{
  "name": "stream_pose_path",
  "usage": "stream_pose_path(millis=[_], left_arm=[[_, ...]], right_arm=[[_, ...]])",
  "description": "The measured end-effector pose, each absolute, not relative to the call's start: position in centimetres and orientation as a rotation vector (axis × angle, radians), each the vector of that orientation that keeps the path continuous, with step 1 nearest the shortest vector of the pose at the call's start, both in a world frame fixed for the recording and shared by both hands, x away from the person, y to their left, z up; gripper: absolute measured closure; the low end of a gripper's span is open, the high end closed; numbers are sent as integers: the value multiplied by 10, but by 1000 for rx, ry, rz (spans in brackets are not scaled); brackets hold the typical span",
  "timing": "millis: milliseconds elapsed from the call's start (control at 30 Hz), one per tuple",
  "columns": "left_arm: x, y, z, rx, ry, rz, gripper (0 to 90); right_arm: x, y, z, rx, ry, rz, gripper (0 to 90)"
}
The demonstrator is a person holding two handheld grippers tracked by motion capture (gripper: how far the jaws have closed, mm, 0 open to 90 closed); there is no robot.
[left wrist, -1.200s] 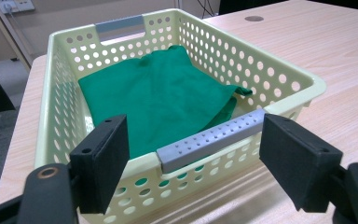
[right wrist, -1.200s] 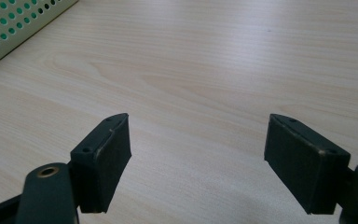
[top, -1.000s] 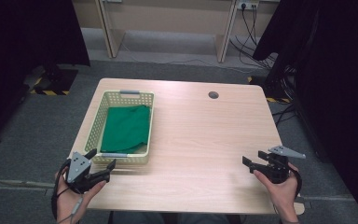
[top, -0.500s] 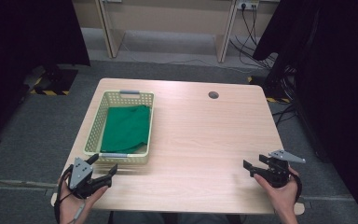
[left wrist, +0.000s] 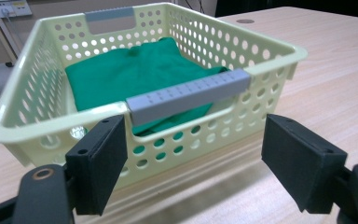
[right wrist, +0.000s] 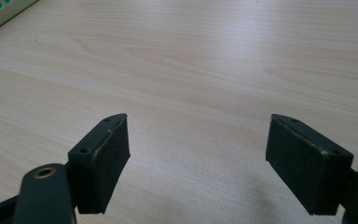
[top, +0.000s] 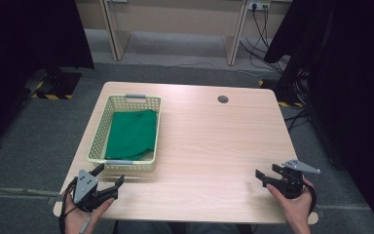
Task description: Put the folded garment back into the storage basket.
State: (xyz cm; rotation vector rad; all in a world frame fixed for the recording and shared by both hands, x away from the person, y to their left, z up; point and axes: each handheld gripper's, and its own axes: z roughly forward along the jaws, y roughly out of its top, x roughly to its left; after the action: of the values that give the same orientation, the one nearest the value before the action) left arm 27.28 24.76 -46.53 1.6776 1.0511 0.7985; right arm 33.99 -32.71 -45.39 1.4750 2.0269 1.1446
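The left claw hangs open just short of the basket, lined up with its grey handle, while the right claw idles open over bare tabletop.

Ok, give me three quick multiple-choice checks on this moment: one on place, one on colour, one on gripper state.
1. Where does the basket stand on the table, seen from the high view?
A. left part
B. right part
C. near right corner

2. What colour is the cloth in the basket?
A. red
B. green
C. white

3. How does the left gripper stand?
A. shut on the basket handle
B. shut on the cloth
C. open, holding nothing

Answers: 1 A, the basket sits left of the table's middle. 2 B, the folded cloth is plainly green. 3 C, its jaws stand wide apart short of the grey handle, touching nothing.
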Motion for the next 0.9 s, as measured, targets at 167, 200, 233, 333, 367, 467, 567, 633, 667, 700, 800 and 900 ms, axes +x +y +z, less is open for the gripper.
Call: stream_pose_path(millis=[167,200,233,333,367,467,567,633,667,700,800,900], left_arm=[[271,247,-469,1670,1049,799,221],[271,247,-469,1666,1050,801,221],[271,247,-470,1664,1054,802,221],[272,247,-473,1665,1062,804,218],[272,247,-473,1666,1063,806,218],[272,247,-475,1664,1067,812,218],[273,247,-477,1671,1067,818,217],[274,246,-478,1673,1069,819,218],[274,246,-478,1668,1066,825,217],[274,246,-478,1668,1066,825,218],[274,247,-478,1654,1073,823,217],[273,246,-478,1659,1064,841,215]], right_arm=[[338,-329,-457,1484,2012,1152,222],[337,-329,-457,1484,2011,1151,222],[337,-329,-458,1485,2010,1152,221],[336,-330,-458,1486,2000,1162,221],[336,-330,-459,1484,1999,1162,221],[335,-330,-460,1486,1994,1167,221],[335,-332,-461,1492,1986,1172,221],[335,-333,-463,1499,1981,1174,220],[335,-333,-464,1500,1980,1173,221],[335,-333,-466,1501,1979,1173,221],[334,-332,-470,1497,1990,1159,219],[333,-330,-469,1479,1988,1152,221]])
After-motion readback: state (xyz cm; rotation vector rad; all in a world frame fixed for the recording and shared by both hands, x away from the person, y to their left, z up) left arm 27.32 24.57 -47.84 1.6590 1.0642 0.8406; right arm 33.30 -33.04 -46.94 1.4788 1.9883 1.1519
